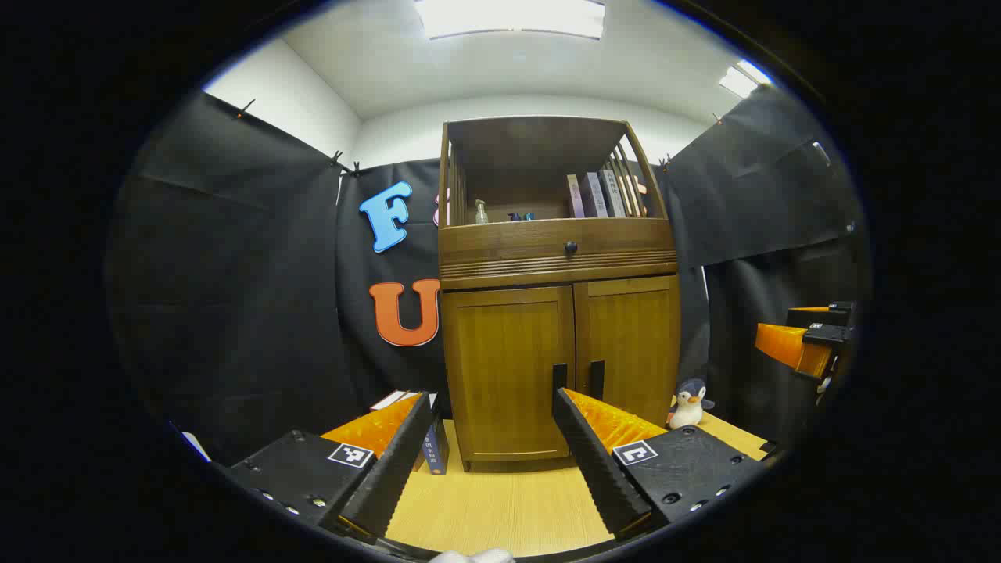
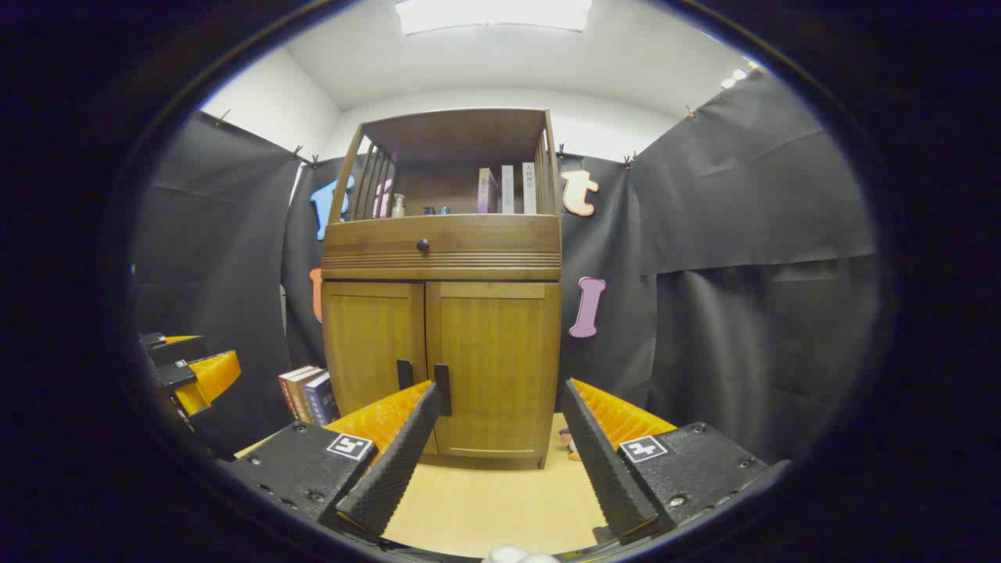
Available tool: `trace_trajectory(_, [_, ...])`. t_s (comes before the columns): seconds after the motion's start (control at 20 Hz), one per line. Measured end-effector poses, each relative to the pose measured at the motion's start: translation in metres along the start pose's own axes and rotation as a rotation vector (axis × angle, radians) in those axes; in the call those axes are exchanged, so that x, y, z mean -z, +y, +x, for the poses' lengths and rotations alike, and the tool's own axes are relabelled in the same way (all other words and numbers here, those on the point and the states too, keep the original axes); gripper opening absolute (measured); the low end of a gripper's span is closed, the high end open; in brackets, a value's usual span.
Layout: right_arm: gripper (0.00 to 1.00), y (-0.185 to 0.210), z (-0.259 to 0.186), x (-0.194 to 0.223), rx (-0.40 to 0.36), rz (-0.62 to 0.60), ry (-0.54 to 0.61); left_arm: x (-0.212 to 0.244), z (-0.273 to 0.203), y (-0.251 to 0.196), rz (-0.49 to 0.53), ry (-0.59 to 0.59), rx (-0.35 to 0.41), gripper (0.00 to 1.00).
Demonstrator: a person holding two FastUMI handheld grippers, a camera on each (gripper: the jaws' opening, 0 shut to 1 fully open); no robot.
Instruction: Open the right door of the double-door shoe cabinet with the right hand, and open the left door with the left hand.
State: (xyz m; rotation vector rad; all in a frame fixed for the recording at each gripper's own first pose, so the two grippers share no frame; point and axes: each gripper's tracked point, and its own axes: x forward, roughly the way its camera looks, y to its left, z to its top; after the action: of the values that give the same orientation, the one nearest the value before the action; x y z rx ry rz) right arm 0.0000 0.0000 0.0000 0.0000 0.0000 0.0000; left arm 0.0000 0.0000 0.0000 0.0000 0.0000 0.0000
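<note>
Black-draped booth; shoe cabinet [image 1: 559, 344] stands on the wooden table [image 1: 500, 508], both doors closed; left gripper [image 1: 493, 438] and right gripper [image 2: 500, 438] face it, spread wide, empty, ready for the handles [image 2: 442, 389].

Left hand-held gripper [image 1: 493, 461] and right hand-held gripper [image 2: 496, 461] both gape wide, level.

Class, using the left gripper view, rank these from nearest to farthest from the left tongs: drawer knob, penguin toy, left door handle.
1. Left door handle, low, just beyond the left tongs.
2. Penguin toy, right of the cabinet.
3. Drawer knob, higher up.
</note>
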Motion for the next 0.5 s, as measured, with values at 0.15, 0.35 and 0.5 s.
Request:
trace_trajectory(0.15, [1.0, -0.0011, -0.0003, -0.0028, 0.01, -0.002, -0.006, 0.0018, 0.0005, 0.0005, -0.005, 0.007, 0.004, 0.95])
trace_trajectory(0.35, [1.0, -0.0026, -0.0001, -0.0015, 0.024, 0.008, 0.0, 0.0006, 0.0021, -0.0007, 0.0, 0.009, 0.012, 0.95])
trace_trajectory(0.5, [1.0, -0.0026, 0.0003, -0.0014, 0.037, 0.005, 0.003, 0.0013, 0.0031, -0.0011, 0.005, 0.011, 0.018, 0.95])
